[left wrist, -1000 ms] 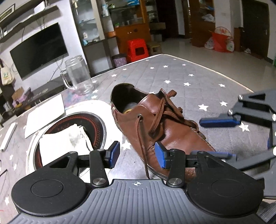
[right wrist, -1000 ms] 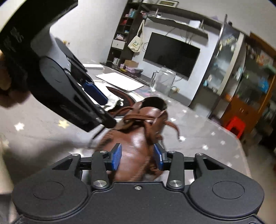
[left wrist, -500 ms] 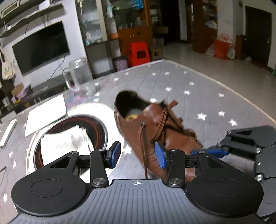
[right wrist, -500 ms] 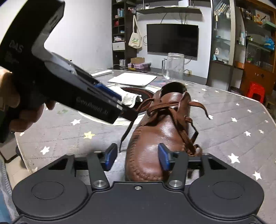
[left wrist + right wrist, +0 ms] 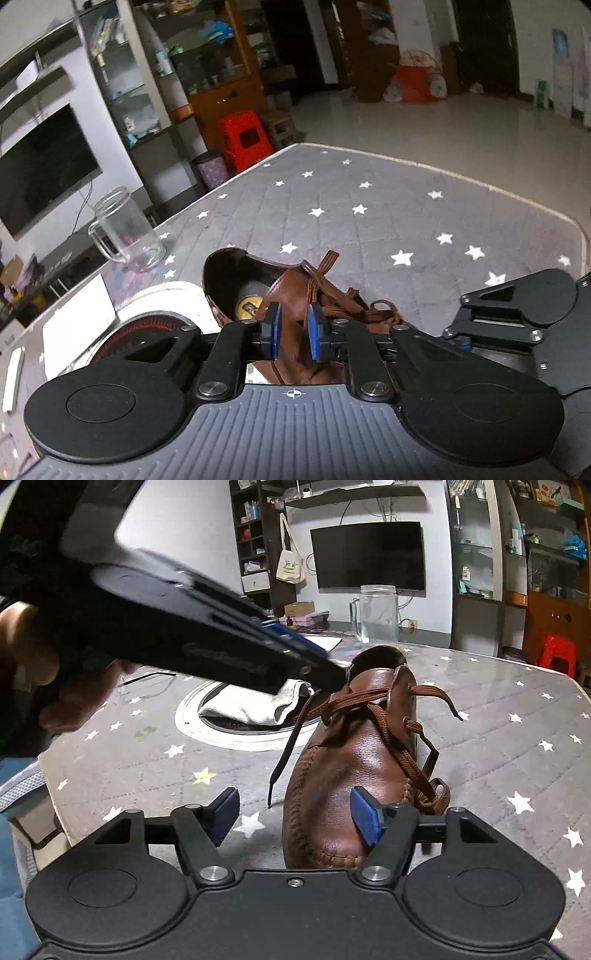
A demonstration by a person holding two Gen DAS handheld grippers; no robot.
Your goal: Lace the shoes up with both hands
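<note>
Shoe (image 5: 354, 760) on worktop (image 5: 517, 746), toe near you. Left tongs (image 5: 292, 334) narrowed over collar, grip unclear; can't tell. Right tongs (image 5: 295, 818) open, straddling toe. Lace (image 5: 291, 746) end hangs left: pinch near tip, pull slowly, steady toe.

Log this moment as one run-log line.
left tool: partly closed at shoe collar | right tool: open over toe | lace ends: loose
</note>
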